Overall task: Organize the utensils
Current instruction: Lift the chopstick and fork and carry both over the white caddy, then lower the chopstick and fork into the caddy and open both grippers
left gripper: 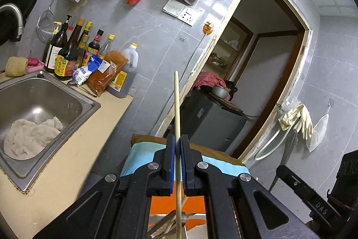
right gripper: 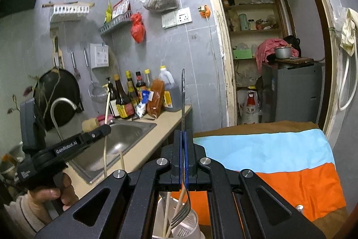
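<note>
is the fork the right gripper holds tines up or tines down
Tines down. The right gripper is shut on the metal fork; its handle points up and its tines hang into the white utensil holder.

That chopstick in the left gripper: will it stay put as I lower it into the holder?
Probably stiff: the chopstick looks straight. Being thin and smooth, pinched at a single spot by the left gripper, it may pivot or slide. The holder looks like light plastic, so a bump could tip it.
</note>
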